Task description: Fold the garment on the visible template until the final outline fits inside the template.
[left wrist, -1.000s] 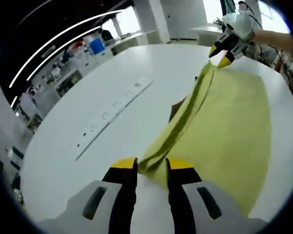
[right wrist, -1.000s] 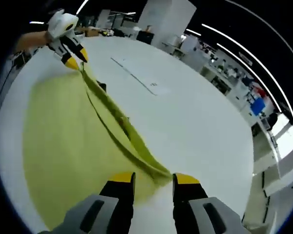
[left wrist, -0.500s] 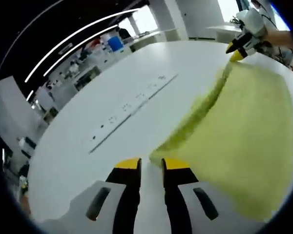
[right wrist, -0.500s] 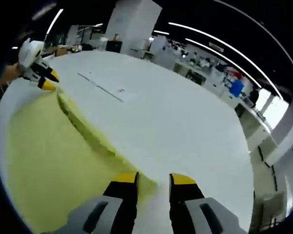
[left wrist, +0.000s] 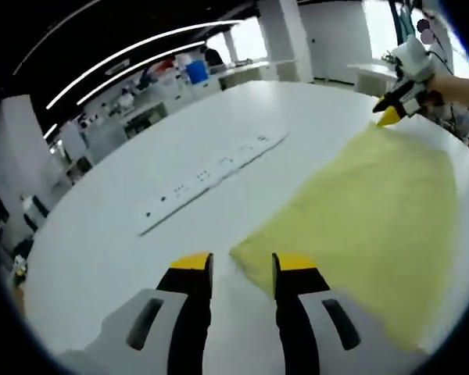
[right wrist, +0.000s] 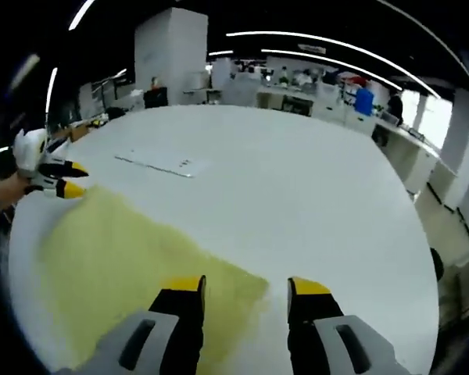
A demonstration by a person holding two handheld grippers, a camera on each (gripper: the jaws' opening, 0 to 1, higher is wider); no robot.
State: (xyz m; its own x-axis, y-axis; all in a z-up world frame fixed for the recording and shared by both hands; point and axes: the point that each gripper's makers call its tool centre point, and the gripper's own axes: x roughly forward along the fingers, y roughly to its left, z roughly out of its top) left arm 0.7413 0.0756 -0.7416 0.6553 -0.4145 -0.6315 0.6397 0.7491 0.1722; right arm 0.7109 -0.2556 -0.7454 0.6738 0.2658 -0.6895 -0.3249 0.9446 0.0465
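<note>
A yellow-green garment lies spread flat on the round white table. In the left gripper view, my left gripper stands open, with the cloth's near corner lying between its yellow tips. At the far corner my right gripper hovers in a person's hand. In the right gripper view the garment reaches from the open right gripper to the left gripper, whose tips are also spread apart. A long white strip with dark marks lies on the table beside the cloth, also visible as the strip.
The white table stretches wide past the cloth, with its curved edge at the far side. Beyond it stand lab benches, shelves and a blue container. A person's hand holds the right gripper at the picture's right edge.
The raised folded edge stretched between both grippers has been laid down, and the garment now lies flat. Both grippers have opened and let go of the cloth.
</note>
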